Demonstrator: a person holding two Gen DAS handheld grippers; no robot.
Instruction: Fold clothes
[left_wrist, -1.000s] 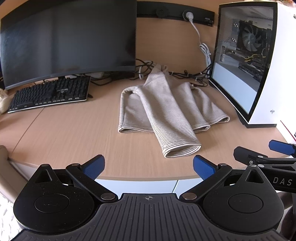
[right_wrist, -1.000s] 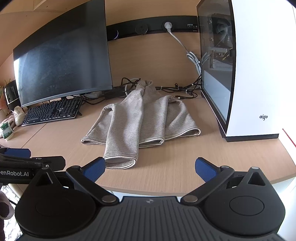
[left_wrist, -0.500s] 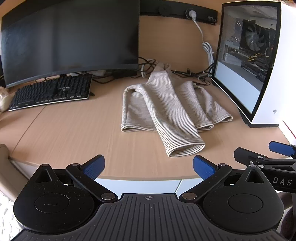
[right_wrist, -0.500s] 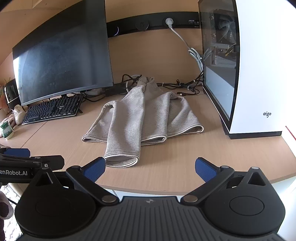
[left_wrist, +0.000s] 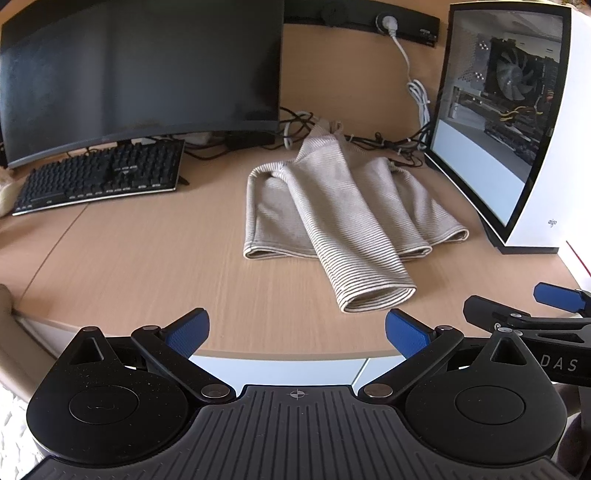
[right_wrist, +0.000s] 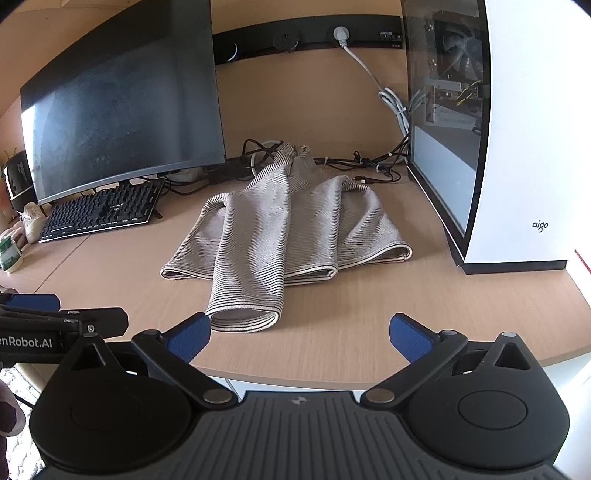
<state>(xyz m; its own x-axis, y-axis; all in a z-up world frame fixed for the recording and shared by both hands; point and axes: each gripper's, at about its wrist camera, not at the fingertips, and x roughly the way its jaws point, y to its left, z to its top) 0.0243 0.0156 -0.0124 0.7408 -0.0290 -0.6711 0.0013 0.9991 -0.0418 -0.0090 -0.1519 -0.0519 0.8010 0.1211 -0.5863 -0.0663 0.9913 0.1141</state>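
Left wrist view: the left gripper (left_wrist: 296, 328) hangs just off the near edge of the wooden counter (left_wrist: 129, 258), its blue-padded fingers (left_wrist: 188, 330) spread wide with nothing between them. The striped grey garment (left_wrist: 332, 210) lies on the counter ahead and slightly right — partly folded, with one sleeve laid diagonally over the body so its open cuff points toward the near edge. Its collar end reaches the tangle of cables (left_wrist: 388, 142) at the far side. A black keyboard (left_wrist: 99, 177) sits far left under a dark curved monitor (left_wrist: 140, 74), and a white computer case (left_wrist: 517, 122) with a glass side stands just right of the garment. The right gripper (left_wrist: 524, 308) shows at the right edge of this view.

From the right wrist view, the right gripper (right_wrist: 300, 334) also hovers at the near edge — fingers (right_wrist: 410, 338) wide apart, empty. Its left pad sits just beside the sleeve cuff without clearly touching it. The left gripper shows at the left edge.
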